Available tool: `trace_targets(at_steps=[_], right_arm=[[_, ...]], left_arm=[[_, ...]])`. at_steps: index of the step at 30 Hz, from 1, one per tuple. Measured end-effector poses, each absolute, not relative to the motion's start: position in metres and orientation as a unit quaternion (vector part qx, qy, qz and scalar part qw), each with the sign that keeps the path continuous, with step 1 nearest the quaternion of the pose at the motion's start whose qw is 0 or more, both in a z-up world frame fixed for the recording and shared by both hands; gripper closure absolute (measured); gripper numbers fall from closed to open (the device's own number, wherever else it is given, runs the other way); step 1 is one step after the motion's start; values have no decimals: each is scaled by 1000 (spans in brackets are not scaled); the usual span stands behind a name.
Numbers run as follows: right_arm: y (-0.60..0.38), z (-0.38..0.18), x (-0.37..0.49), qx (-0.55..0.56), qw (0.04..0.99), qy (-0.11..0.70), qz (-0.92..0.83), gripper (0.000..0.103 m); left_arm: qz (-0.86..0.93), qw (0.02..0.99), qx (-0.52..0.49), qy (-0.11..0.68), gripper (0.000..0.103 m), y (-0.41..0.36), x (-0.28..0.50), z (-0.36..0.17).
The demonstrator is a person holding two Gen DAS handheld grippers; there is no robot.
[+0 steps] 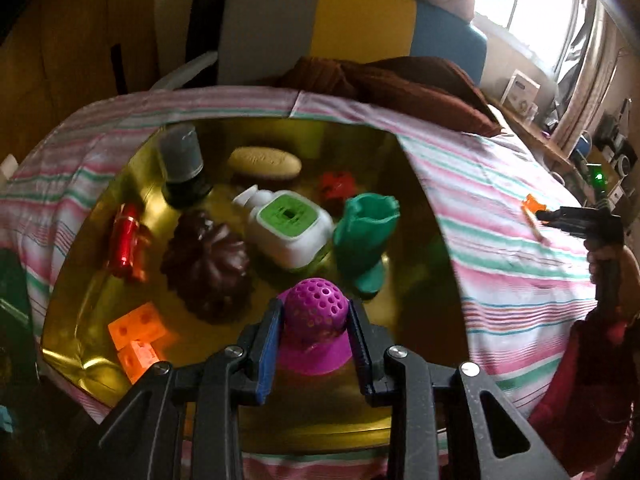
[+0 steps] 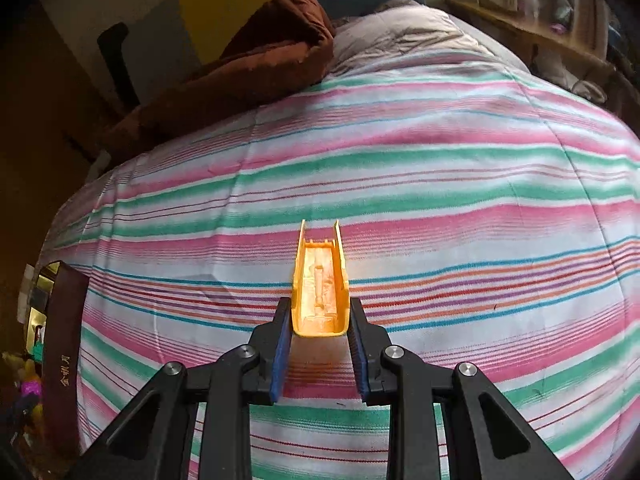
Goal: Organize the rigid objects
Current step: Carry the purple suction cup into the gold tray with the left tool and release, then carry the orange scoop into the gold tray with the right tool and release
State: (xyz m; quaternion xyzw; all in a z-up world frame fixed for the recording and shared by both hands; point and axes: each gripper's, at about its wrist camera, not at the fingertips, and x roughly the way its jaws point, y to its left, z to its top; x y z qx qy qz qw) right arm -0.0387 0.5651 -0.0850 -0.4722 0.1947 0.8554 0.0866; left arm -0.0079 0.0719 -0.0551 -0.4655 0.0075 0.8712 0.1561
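Note:
A magenta perforated dome with a flared base (image 1: 310,350) sits between the blue pads of my left gripper (image 1: 315,309), which is shut on it. It hangs over the near part of a gold-lined box (image 1: 412,200). In the right wrist view my right gripper (image 2: 320,307) is shut on the near end of an orange channel-shaped plastic piece (image 2: 319,276), just over the striped bedsheet (image 2: 400,184). In the left wrist view, the right gripper (image 1: 546,216) shows far right with that orange piece (image 1: 531,205) at its tip.
Inside the box are a grey cylinder (image 1: 180,156), a tan soap bar (image 1: 265,162), a white dispenser with a green lid (image 1: 288,228), a teal vase (image 1: 366,236), a brown ribbed piece (image 1: 208,260), a red can (image 1: 125,240) and orange blocks (image 1: 138,328). A brown blanket (image 1: 384,80) lies beyond.

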Motion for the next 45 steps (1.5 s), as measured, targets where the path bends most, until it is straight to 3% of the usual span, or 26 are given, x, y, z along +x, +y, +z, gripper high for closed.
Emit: trace_targets(at_steps=[10, 13, 24, 31, 37, 45], right_arm=[[563, -84, -41, -462, 89, 188, 862, 76], [562, -85, -41, -463, 89, 188, 862, 76], [561, -83, -40, -460, 88, 181, 865, 76], [553, -81, -43, -463, 90, 147, 869, 76], [528, -66, -45, -462, 105, 48, 880, 76], [470, -34, -27, -450, 54, 50, 890, 76]], left_arm=[[867, 120, -484, 5, 71, 54, -18, -76], [866, 112, -488, -12, 65, 49, -21, -78], [901, 122, -414, -37, 64, 43, 5, -47], [891, 154, -423, -54, 64, 54, 6, -43], [886, 174, -427, -43, 64, 68, 8, -41], [897, 176, -402, -49, 64, 65, 17, -34]])
